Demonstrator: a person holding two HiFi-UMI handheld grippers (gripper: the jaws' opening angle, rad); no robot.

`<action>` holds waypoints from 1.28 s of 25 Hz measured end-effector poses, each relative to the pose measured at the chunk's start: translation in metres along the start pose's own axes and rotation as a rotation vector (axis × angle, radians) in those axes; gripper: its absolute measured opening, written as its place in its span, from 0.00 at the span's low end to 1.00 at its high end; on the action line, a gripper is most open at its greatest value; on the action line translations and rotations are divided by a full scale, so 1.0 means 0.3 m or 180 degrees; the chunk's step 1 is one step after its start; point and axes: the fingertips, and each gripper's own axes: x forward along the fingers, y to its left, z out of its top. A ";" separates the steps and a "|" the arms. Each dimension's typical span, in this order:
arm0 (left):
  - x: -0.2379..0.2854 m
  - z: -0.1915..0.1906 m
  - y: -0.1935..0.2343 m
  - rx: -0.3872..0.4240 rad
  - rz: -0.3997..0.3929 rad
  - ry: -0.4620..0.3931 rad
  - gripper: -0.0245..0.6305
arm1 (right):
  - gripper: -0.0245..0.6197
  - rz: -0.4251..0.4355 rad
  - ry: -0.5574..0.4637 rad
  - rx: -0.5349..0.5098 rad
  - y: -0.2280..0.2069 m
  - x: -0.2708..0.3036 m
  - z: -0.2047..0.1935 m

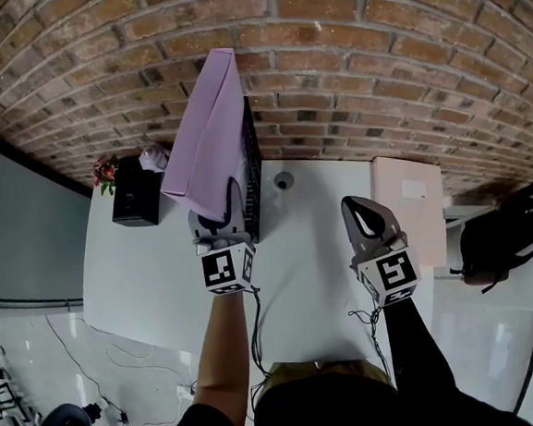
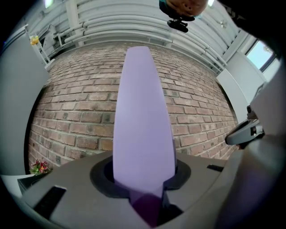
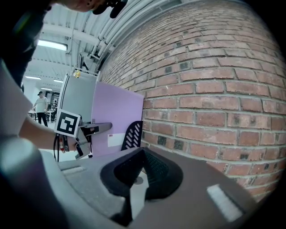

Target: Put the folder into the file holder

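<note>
Folder (image 1: 211, 128): lilac, thin, wide flat cover. Prob. light and a bit flexy, w/ a smooth face that could slip. Your left tool (image 1: 218, 220) is clamped on its bottom edge, jaws part-way closed w/ the cover pinched btwn the pads. From there it stands tall and upright. The left gripper view shows it rising straight up the middle, no sag visible.

Handling, my read: a low grip leaves the top free to swing, so tip it slowly. That hold may also get in the way once the bottom edge has to go down into a slot. A pinch higher up the near edge would prob. serve better.

Where it is: in the air over the back of the desk (image 1: 306, 285), just beside the file holder (image 1: 251, 183), on the holder's left in the head view. Looks not yet in. Can't tell if they touch.

Holder: black, perforated side wall, upright, near the brick wall. Its inside is hidden behind the folder, so contents unknown.

Right tool (image 1: 355, 211): tips together, nothing in it, over the desk, well apart from the folder.

Also on the desk: black box (image 1: 138, 201) at left, flat white box (image 1: 406, 206) at right.
</note>
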 end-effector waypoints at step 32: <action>-0.023 -0.188 -0.056 -0.0031 0.0050 0.0419 0.30 | 0.04 -0.0002 0.0047 0.0007 0.006 -0.021 -0.019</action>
